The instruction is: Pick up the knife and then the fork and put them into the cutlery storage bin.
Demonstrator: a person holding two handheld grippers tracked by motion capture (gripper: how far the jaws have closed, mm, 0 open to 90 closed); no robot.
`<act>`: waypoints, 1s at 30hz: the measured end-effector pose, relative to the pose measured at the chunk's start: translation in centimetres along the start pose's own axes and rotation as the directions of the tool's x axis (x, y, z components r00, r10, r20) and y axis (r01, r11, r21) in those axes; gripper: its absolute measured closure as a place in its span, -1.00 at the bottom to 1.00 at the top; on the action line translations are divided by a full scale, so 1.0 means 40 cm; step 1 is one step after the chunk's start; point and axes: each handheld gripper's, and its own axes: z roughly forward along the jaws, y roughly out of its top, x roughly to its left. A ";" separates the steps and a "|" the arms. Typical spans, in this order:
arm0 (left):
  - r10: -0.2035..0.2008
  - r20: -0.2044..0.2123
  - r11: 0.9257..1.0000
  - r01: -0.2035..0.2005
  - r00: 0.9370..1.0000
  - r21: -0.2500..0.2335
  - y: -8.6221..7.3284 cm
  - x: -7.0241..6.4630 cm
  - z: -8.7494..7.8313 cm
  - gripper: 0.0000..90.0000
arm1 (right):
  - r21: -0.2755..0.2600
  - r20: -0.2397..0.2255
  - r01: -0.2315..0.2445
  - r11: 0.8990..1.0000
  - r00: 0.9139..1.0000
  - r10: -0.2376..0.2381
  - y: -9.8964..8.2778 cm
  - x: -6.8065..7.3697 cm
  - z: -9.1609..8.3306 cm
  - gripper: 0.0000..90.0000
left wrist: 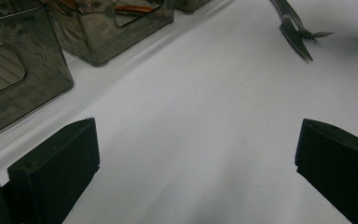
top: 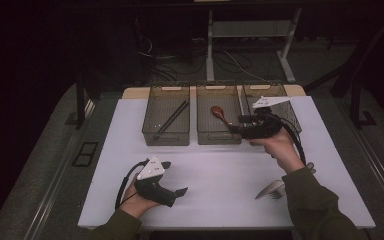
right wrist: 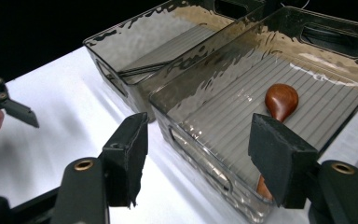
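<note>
The right tongs [right wrist: 198, 163] gape with nothing between them over the ribbed smoky-plastic bin [right wrist: 205, 107] holding a glossy wooden spoon [right wrist: 281, 100]; the left tongs [left wrist: 196, 163] gape above the matte white counter [left wrist: 205, 116].

Both forearms wear dark olive-green fabric sleeves [top: 314, 202]; each hand carries a black two-jaw gripper topped by a grey three-cornered plate [top: 152, 168]. Black looping cables [top: 122, 185] trail behind; brass-coloured screws [right wrist: 83, 164] sit in the jaw arms.

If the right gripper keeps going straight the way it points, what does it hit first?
Probably the near wall of the middle bin, right ahead of the open right gripper; the wooden spoon lies beyond it inside. Depth is hard to judge.
</note>
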 end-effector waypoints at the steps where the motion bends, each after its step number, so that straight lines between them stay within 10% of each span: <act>1: 0.000 0.000 1.000 0.000 1.000 0.001 0.000 0.000 0.000 -1.00 | -0.001 -0.004 -0.003 1.000 1.000 0.003 -0.005 0.001 -0.006 -0.17; 30: 0.000 -0.018 1.000 0.000 1.000 0.001 -0.001 0.001 -0.008 -1.00 | 0.033 0.020 -0.008 0.999 1.000 0.007 -0.207 -0.011 -0.177 0.06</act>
